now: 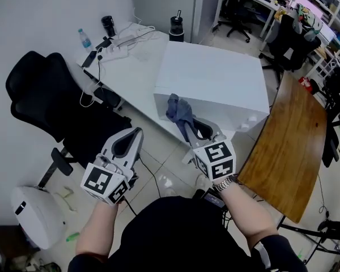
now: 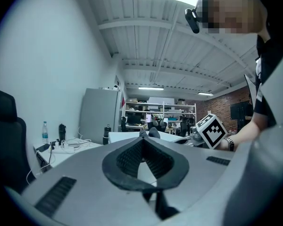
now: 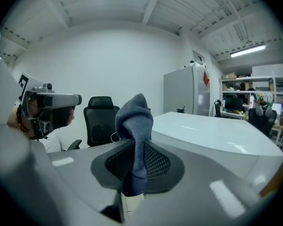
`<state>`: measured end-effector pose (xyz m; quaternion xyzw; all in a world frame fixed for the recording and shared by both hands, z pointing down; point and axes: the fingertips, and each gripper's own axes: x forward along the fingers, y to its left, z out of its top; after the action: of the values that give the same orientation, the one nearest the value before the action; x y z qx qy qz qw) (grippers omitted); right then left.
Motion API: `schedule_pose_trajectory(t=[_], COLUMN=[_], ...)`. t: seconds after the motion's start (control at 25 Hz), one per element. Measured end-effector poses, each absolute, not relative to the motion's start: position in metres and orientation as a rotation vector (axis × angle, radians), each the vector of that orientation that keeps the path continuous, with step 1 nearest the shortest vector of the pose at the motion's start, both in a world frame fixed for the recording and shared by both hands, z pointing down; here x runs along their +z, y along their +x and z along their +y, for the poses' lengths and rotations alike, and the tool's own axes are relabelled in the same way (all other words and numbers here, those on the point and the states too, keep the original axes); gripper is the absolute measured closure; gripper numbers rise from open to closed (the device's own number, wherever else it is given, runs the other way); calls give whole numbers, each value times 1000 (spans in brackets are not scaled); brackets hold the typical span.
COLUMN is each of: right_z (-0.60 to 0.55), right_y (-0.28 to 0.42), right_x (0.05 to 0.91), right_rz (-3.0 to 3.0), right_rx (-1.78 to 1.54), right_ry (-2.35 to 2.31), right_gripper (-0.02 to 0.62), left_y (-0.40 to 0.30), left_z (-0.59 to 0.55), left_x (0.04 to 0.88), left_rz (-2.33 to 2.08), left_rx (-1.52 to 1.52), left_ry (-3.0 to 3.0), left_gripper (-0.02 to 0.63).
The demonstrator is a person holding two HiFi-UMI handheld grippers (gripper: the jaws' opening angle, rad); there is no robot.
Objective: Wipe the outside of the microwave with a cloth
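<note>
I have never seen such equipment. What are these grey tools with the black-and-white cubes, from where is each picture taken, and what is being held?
A person holds a two-jaw gripper in each hand; the marker cubes belong to them. The head view looks down from the person's head; the other two views come from cameras riding on the grippers. The left gripper is shut and empty. The right gripper is shut on a blue-grey cloth, near the white microwave on the white desk. A water bottle stands there too.
</note>
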<state>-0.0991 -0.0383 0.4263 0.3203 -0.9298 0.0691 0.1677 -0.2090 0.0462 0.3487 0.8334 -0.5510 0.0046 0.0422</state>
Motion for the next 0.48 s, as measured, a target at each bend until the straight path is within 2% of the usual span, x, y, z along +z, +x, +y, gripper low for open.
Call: schedule_pose_trajectory(t=[0.48], right_z=[-55], right_y=[-173], right_x=[508], right_rz=[-2546], right_rx=[286], right_ry=[817], right_gripper=[541], left_y=[-279], left_z=[77], left_x=[358], left_rz=[-1854], left_rx=[61], left_ry=[2399], left_gripper=[601])
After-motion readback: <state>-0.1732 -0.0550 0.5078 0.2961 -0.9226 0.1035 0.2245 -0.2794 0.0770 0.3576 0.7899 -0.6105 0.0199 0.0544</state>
